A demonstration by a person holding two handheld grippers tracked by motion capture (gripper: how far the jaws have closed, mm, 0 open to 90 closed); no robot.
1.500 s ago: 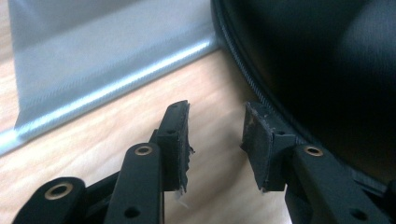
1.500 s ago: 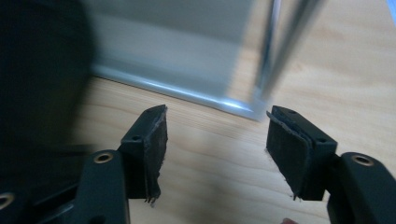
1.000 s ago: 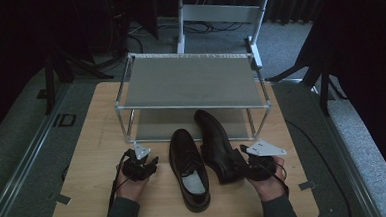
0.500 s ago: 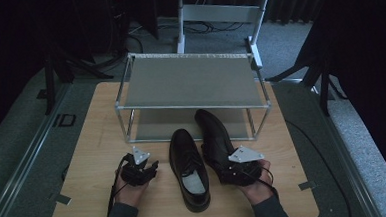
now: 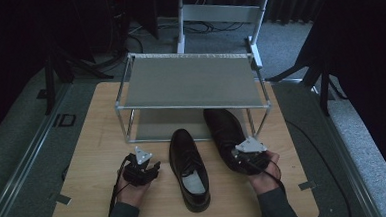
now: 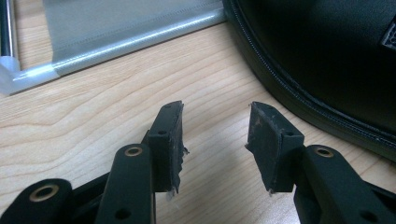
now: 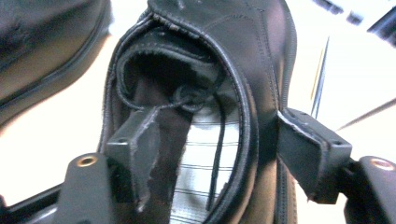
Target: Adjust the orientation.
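— Well, can any writing be read?

— None can be made out; a label on the table edge is too small to read.

— How is the right gripper placed?

— Its jaws are spread astride one side wall of the right-hand shoe, one jaw inside the opening, one outside; firm contact cannot be judged.

— And the left gripper?

— It is held open over bare wooden table, nothing between its jaws, just beside the other shoe, near the rack.
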